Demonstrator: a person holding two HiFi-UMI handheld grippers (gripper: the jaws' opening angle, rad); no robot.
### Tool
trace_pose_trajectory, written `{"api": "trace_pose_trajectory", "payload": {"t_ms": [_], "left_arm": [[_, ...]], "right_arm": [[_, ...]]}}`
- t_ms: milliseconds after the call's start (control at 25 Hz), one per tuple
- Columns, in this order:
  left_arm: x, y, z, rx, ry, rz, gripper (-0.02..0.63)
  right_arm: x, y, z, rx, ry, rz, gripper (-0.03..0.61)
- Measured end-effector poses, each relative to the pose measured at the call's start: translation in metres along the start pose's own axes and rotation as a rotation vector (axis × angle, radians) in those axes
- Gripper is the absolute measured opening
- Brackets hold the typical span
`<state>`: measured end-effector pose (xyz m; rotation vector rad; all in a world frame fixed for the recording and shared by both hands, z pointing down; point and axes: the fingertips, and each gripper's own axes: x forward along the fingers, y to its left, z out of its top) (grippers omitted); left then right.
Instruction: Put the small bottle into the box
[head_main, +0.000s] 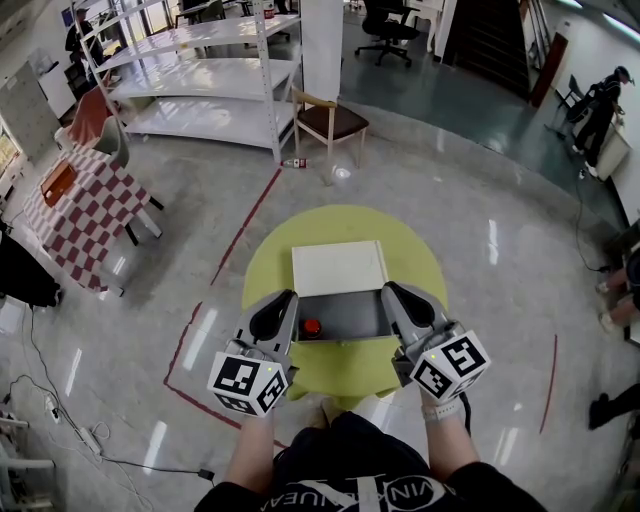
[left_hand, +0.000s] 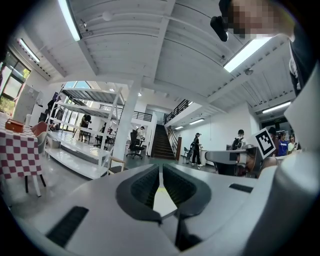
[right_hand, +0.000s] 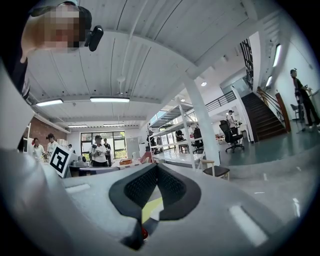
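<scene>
- Small red-capped bottle (head_main: 312, 327) sits inside the open grey box (head_main: 355, 312), just beside the left tongs (head_main: 283, 300), apart from the right tongs (head_main: 393, 291).
- Both tongs closed, empty.

The open grey rectangular box (head_main: 350, 316) sits on the round yellow-green surface (head_main: 420, 262), its flat white lid (head_main: 338, 267) behind it. The small red-capped bottle (head_main: 312, 327) is inside, at the left end. A brown wooden chair (head_main: 333, 121) stands on the floor (head_main: 480, 200) beyond.
</scene>
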<state>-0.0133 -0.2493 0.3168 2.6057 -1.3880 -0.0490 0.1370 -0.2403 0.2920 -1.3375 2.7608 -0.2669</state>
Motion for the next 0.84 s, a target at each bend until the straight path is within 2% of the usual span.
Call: {"api": "trace_pose_trajectory", "payload": {"t_ms": [840], "left_arm": [[-0.010,0.015,-0.005,-0.015,0.000,0.030,0.029]], "right_arm": [[0.004,0.006,-0.007,0.005,0.005,0.008,0.006]]}}
